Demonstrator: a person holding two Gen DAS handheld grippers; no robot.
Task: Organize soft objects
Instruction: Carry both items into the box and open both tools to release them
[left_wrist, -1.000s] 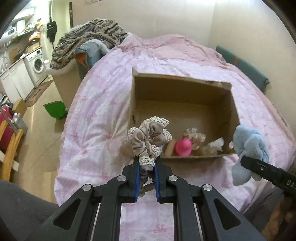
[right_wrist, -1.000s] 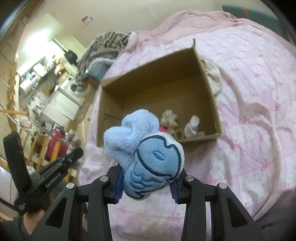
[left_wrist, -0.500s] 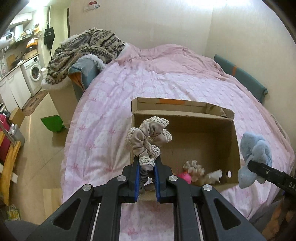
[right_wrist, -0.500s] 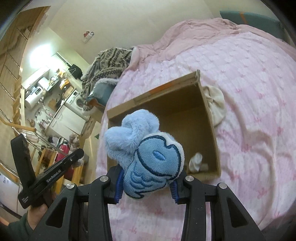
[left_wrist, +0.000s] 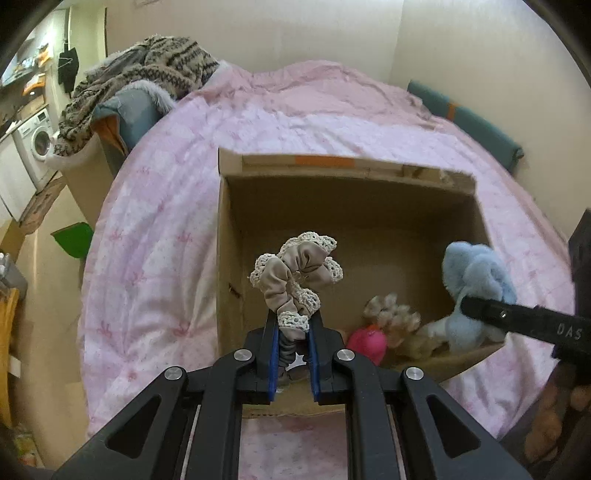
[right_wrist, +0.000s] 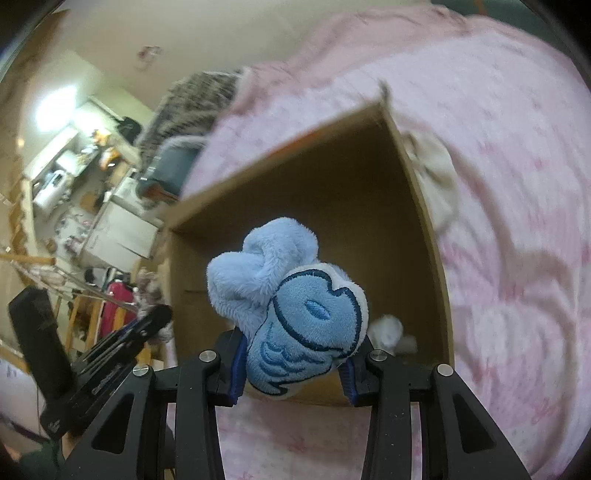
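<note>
Room: bedroom, pink bedspread (left_wrist: 166, 206) under everything, kitchen w/ washing machine (left_wrist: 37, 142) off to left.
L gripper (left_wrist: 293, 334): fingers clamped on beige scrunchie (left_wrist: 295, 277), held above near edge of box.
R gripper (right_wrist: 293, 363): fingers clamped on blue plush toy (right_wrist: 291, 314), over box's near right corner.
Box (left_wrist: 227, 240): cardboard, open, on bed; pink toy (left_wrist: 367, 341) and fuzzy tan item (left_wrist: 393, 314) inside at near wall.
Far: striped blanket (left_wrist: 162, 70) heaped past bed's left side.

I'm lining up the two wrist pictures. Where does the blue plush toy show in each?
Left wrist: blue plush toy at right, over the cardboard box's near right corner.
Right wrist: blue plush toy at centre, clamped in the right hand-held gripper.
Shared landmark: the cardboard box.
</note>
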